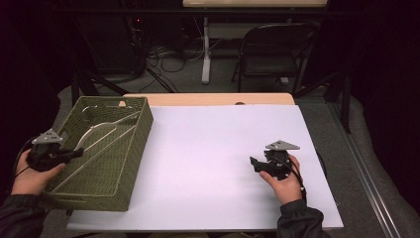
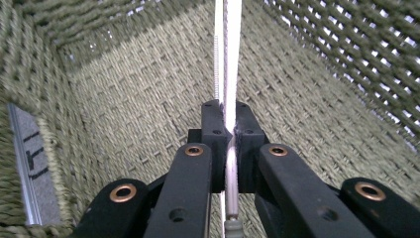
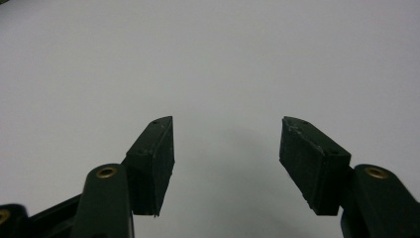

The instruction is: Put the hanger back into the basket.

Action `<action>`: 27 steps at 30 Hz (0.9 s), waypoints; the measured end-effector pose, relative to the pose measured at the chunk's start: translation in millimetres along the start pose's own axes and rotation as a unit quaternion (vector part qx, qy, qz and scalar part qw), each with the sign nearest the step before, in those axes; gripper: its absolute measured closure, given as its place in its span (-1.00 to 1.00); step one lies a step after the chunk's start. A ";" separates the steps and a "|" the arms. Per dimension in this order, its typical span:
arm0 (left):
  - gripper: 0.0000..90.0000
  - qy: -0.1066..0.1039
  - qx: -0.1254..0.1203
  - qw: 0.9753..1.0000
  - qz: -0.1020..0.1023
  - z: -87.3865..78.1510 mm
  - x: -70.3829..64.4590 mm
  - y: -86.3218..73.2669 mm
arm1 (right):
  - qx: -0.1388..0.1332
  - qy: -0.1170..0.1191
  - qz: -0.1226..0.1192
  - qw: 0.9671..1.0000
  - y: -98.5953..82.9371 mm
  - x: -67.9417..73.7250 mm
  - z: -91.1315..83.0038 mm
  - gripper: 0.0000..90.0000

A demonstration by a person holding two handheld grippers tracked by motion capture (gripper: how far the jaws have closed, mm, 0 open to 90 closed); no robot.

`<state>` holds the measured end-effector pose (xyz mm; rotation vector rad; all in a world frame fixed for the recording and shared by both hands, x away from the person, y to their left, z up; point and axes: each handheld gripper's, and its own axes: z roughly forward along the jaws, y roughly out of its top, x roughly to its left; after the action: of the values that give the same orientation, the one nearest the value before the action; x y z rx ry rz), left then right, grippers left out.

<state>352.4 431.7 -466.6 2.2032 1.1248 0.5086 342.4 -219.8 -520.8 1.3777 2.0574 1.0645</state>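
An olive woven basket point(image 1: 130, 148) lies at the left edge of the table, partly on the white sheet point(image 1: 213, 144). A silver wire handle point(image 1: 106, 130) runs across its inside. My left gripper point(image 1: 77, 152) reaches over the basket's left rim and is shut on that wire. In the left gripper view the bright wire point(image 2: 232, 59) passes straight up between the closed pads of that gripper point(image 2: 229, 116), with the basket's woven wall point(image 2: 124, 99) behind. My right gripper point(image 1: 255, 163) hovers low over the sheet at the right. It is open point(image 3: 227, 148), with only the bare white sheet point(image 3: 208, 59) between its fingers.
The wooden table edge point(image 1: 208, 99) shows beyond the sheet. Behind the table stand a black folding chair point(image 1: 275, 44) and a white desk leg point(image 1: 206, 54), with cables on the floor. The basket's left side overhangs the table.
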 end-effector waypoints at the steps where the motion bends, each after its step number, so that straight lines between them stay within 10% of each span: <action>1: 0.93 -0.002 0.000 1.000 -0.001 0.5 0.5 -0.4 | 0.000 0.000 0.000 1.000 0.0 0.0 0.1 -0.16; 9: 0.92 0.009 0.004 1.000 -0.016 0.6 2.9 -0.1 | -0.002 0.000 0.003 1.000 0.3 -0.9 -0.5 -0.16; 21: 0.55 0.114 -0.015 0.992 -0.047 -17.1 15.3 -1.8 | 0.001 0.001 0.001 1.000 0.5 -0.1 0.9 -0.16; 27: 0.27 0.108 -0.041 0.991 -0.073 -19.3 17.3 -1.7 | 0.001 0.002 0.000 1.000 0.5 0.3 0.9 -0.16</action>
<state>350.0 453.2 -452.4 2.0140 1.3420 0.7297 343.2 -219.1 -521.0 1.3783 2.0625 1.0656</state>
